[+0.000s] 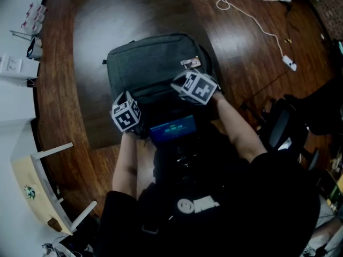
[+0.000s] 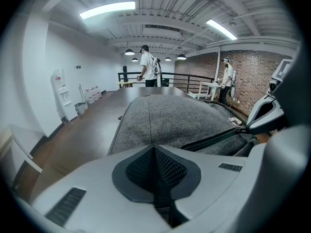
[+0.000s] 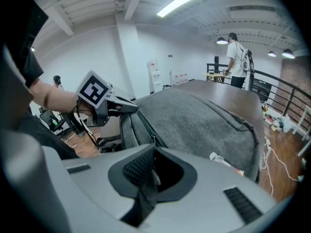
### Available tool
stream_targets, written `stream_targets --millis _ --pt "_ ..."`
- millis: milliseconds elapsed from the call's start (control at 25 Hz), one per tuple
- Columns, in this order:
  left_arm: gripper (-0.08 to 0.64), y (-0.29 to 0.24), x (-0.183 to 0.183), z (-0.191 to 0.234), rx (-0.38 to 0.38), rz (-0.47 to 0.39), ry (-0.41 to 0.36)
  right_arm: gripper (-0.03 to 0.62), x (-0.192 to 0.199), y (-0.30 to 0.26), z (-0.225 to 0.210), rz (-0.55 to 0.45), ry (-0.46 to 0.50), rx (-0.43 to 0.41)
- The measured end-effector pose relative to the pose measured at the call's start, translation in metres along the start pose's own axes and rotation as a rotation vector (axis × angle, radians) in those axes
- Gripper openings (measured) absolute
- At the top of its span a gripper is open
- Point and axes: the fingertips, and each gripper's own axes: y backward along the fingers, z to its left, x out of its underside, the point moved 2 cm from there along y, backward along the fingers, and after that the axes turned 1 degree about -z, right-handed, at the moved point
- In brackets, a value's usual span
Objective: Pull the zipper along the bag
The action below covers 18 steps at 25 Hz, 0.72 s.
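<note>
The zipper (image 3: 140, 122) is seen as a dark line along the near side of the bag (image 1: 153, 63), a dark grey backpack laid flat on the wooden table (image 1: 123, 15) directly in front of the person. Its slider (image 3: 153, 141) sits just beyond the tips of the R gripper (image 3: 153, 171). That gripper's jaws are closed tight on the pull tab (image 3: 144, 198), a dark woven strip pinched betw. the pads and trailing back toward the camera. In the L gripper view the zipper appears parted, w/ a dark gap running off toward the R gripper's tip. The L gripper (image 2: 155, 165) is set at the bag's near L corner, jaws brought together and pads meeting. Grey fabric lies right at its tips, but whether any is pinched cannot be told. Both grippers are angled down at the bag w/ marker cubes (image 1: 126, 114) uppermost, side by side but apart. A small light tag (image 1: 190, 63) is laid on the bag's top, near the R gripper. A device w/ a blue-lit screen (image 1: 172, 127) is worn at the person's chest, betw. the forearms. Further out, a white cable (image 1: 252, 17) is strung over the wood floor (image 1: 252, 63) to the R of the table, and a black office chair (image 1: 281, 130) is parked at the R. In the bkgd a metal railing (image 2: 194, 81), a brick wall (image 2: 248, 74), a water dispenser (image 2: 60, 89) and two standing persons (image 2: 147, 67) are seen.
</note>
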Motion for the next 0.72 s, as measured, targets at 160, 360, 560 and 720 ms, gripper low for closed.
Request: stream_targets --millis 160,360,560,720 --pt "0.002 0.0008 -0.0009 0.0005 -0.002 0.0 0.0 0.014 0.0019 0.0025 -0.0021 0.003 0.0 0.007" --pt "0.002 0.0006 -0.0007 0.0009 0.001 -0.003 0.004 0.014 0.0019 0.0048 -0.0037 0.0 0.0 0.008" --pt "0.002 0.0004 -0.0008 0.0028 -0.005 0.0 0.008 0.014 0.0011 0.0077 -0.0053 -0.009 -0.001 0.005" --pt "0.002 0.0015 -0.0017 0.0032 -0.006 -0.003 0.011 0.014 0.0043 0.0097 -0.0071 -0.009 -0.002 0.001"
